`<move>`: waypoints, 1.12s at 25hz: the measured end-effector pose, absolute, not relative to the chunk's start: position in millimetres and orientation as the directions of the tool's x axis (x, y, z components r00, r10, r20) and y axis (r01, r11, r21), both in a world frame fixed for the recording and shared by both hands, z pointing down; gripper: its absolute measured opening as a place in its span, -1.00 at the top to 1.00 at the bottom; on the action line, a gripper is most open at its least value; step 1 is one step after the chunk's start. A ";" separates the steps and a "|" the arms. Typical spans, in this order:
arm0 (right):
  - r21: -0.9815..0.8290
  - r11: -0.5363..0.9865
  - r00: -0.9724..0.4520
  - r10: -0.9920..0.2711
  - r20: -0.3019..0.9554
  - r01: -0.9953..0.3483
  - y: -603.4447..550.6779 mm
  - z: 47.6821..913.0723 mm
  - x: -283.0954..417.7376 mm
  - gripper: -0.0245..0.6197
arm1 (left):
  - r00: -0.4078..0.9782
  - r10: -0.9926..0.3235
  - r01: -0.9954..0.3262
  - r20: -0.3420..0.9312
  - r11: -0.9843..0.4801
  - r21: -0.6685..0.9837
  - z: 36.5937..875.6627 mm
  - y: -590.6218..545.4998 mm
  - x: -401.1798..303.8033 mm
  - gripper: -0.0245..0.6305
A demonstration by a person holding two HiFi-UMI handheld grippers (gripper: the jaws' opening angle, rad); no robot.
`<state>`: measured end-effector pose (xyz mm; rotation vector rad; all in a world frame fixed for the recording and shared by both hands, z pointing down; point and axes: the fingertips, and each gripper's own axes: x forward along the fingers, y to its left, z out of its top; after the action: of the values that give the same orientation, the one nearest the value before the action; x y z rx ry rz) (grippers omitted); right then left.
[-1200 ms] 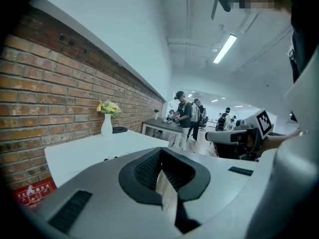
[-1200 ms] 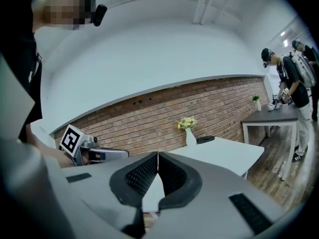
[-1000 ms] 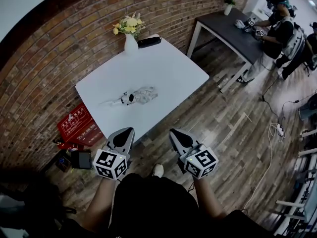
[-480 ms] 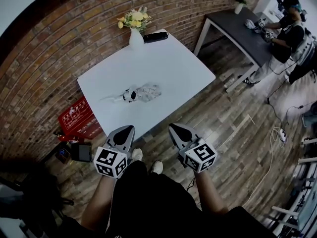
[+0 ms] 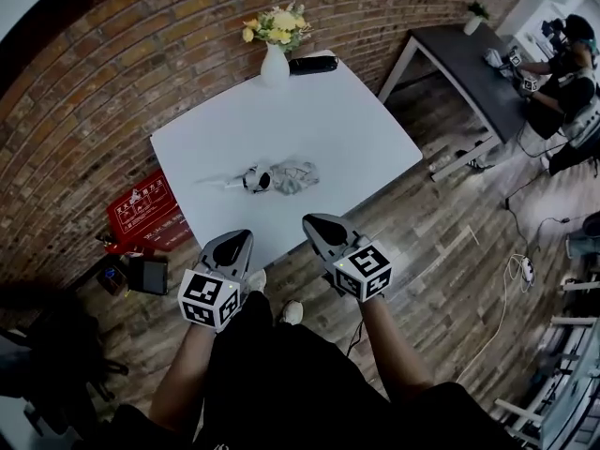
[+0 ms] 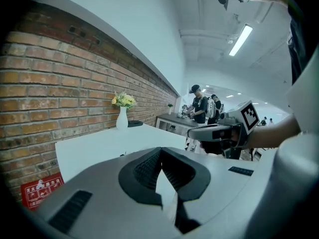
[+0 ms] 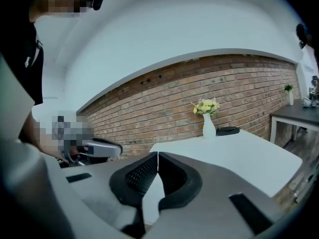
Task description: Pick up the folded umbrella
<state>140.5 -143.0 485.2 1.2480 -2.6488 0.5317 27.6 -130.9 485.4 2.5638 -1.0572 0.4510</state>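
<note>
The left gripper, its jaws closed on nothing, hangs at the near edge of one white surface that carries one crumpled grey bundle, one flower vase and, just beside it at the far edge, one black folded umbrella, and the right gripper has jaws closed and empty too.

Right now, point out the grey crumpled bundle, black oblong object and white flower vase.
Grey crumpled bundle point(image 5: 294, 176): head view, fabric.
Black oblong object point(image 5: 313, 64): head view, its middle.
White flower vase point(image 5: 274, 67): head view, belly.
</note>
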 end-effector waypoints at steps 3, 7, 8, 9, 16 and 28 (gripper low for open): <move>-0.199 0.607 -0.636 -0.695 0.336 -0.769 -168.8 497.2 127.9 0.85 | 0.675 -0.611 -0.719 0.414 -0.669 0.186 492.5 -147.9 23.1 0.88; -0.127 0.646 -0.634 -0.660 0.402 -0.753 -198.8 511.9 111.1 0.85 | 0.675 -0.606 -0.721 0.421 -0.661 0.205 504.1 -173.4 16.8 0.88; -0.108 0.656 -0.633 -0.651 0.419 -0.747 -204.9 515.6 107.9 0.85 | 0.678 -0.601 -0.718 0.423 -0.663 0.210 507.0 -178.4 16.8 0.88; -0.085 0.668 -0.630 -0.641 0.439 -0.739 -210.8 520.6 105.2 0.85 | 0.681 -0.596 -0.715 0.425 -0.666 0.213 510.0 -183.2 17.0 0.88; 0.045 0.769 -0.597 -0.529 0.603 -0.637 -245.9 570.0 85.8 0.85 | 0.684 -0.580 -0.712 0.443 -0.662 0.232 529.4 -216.1 9.3 0.88; 0.116 0.883 -0.550 -0.381 0.743 -0.454 -280.6 623.5 53.1 0.34 | 0.679 -0.562 -0.724 0.472 -0.621 0.301 568.0 -254.3 -7.1 0.88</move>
<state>53.1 -280.6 623.5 0.5975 -2.2131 0.1125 -7.1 -254.3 568.0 2.4211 -0.9954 0.4615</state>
